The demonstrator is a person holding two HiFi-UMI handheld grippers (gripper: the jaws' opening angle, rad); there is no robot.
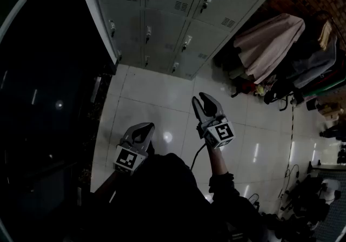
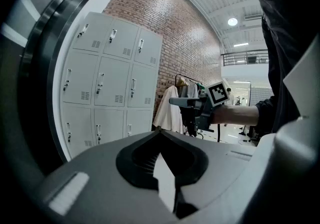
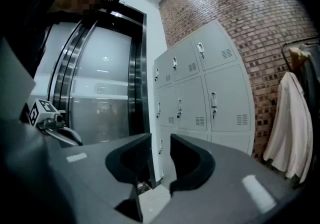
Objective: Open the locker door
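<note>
Jaws of the right gripper [image 1: 200, 99] [image 3: 160, 140] stand apart with nothing between them, while those of the left gripper [image 1: 145, 127] [image 2: 159, 130] meet at the tips, gripping nothing, as a person holds both above a glossy white tiled floor [image 1: 157, 100]. The bank of pale grey metal lockers [image 1: 162, 14] [image 2: 107, 83] [image 3: 200, 98], every door in view shut, stands against a red brick wall [image 2: 175, 33] [image 3: 260, 13], well apart from both grippers. The right gripper is held further forward than the left and points towards the lockers. A pale garment [image 1: 267, 44] [image 2: 167, 108] [image 3: 290, 118] hangs on a clothes rack beside the lockers.
</note>
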